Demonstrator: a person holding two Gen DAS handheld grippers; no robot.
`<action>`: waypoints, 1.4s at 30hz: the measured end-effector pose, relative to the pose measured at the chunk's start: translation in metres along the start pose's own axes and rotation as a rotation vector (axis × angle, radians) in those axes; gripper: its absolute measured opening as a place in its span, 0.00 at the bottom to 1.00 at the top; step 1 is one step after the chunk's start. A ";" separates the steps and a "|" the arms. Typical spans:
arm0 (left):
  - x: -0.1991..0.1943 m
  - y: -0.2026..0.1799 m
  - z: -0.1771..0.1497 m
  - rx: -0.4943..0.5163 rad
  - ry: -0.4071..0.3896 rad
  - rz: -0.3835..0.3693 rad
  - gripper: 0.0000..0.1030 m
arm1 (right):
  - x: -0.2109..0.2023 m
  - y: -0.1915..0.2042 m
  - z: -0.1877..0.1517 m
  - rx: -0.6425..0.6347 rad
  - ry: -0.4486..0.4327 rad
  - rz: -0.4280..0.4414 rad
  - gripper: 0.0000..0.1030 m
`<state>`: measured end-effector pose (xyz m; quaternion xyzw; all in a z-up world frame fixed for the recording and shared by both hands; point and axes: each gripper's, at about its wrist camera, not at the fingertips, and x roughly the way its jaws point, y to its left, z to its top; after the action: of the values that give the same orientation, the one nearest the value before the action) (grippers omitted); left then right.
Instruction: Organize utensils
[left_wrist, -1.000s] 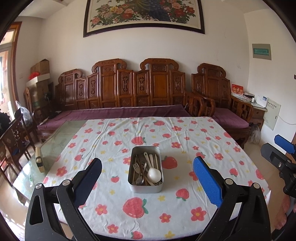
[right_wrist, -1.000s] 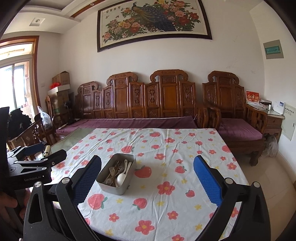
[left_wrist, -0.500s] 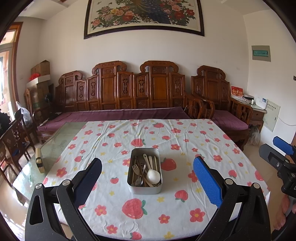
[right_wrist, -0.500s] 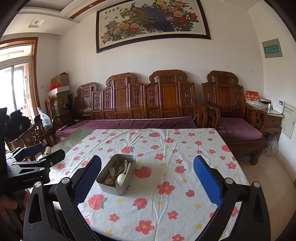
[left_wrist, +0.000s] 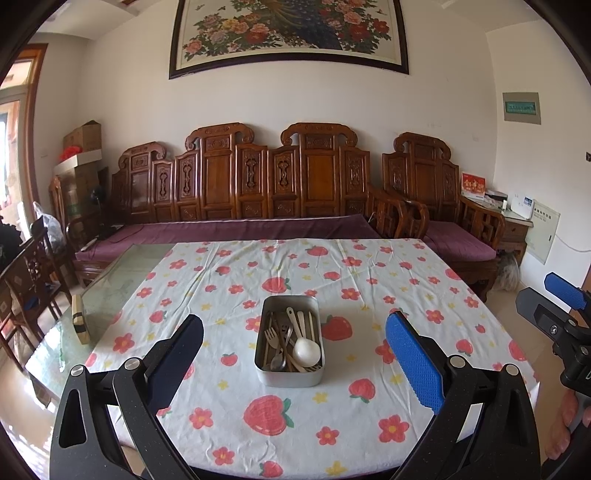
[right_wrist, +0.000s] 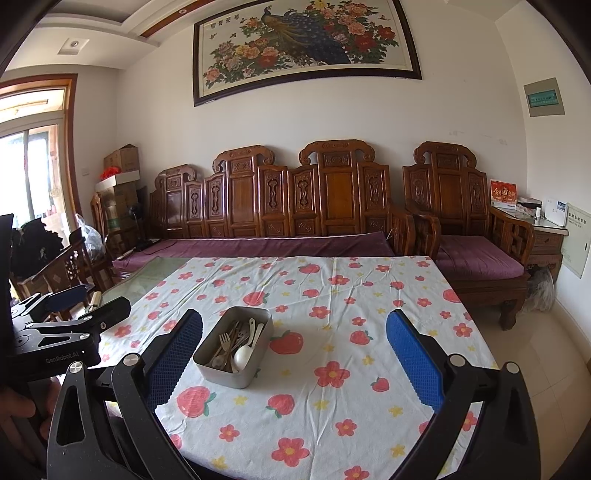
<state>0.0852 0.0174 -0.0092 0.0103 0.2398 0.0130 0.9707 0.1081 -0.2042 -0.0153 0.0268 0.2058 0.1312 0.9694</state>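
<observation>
Your left gripper (left_wrist: 294, 363) and right gripper (right_wrist: 294, 363) both hang with fingers spread wide and holding nothing, short of the table's near edge. The metal tin (left_wrist: 290, 376) sits mid-tablecloth (left_wrist: 369, 280), holding a white spoon (left_wrist: 306, 350), a fork (left_wrist: 271, 338) and what look like chopsticks, jumbled together.

Tin (left_wrist: 290, 341) is sitting on the cloth (left_wrist: 369, 295), dead ahead of the left gripper (left_wrist: 294, 352), between its fingers. Seen from the right gripper (right_wrist: 294, 352), the tin (right_wrist: 233, 347) is lying ahead and to the left, just beside the left finger. Fork (left_wrist: 271, 338), spoon (left_wrist: 306, 350) and other utensils are lying in the tin, handles pointing away. Block (left_wrist: 79, 319) is standing on bare glass, left of the cloth. Bench (left_wrist: 258, 206) is running behind the table. Right gripper (left_wrist: 565, 310) is hanging well right of the left one.
</observation>
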 end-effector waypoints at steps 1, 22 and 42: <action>0.000 0.000 0.000 0.000 0.000 0.000 0.93 | -0.001 0.000 0.000 0.000 0.000 0.000 0.97; -0.001 0.000 0.000 0.000 -0.004 -0.002 0.93 | -0.001 0.000 0.000 0.000 -0.002 0.001 0.97; -0.001 -0.002 0.006 -0.001 -0.007 -0.001 0.93 | -0.002 0.000 0.000 0.002 -0.003 0.001 0.97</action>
<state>0.0873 0.0152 -0.0033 0.0098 0.2362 0.0127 0.9716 0.1065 -0.2043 -0.0150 0.0282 0.2047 0.1313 0.9696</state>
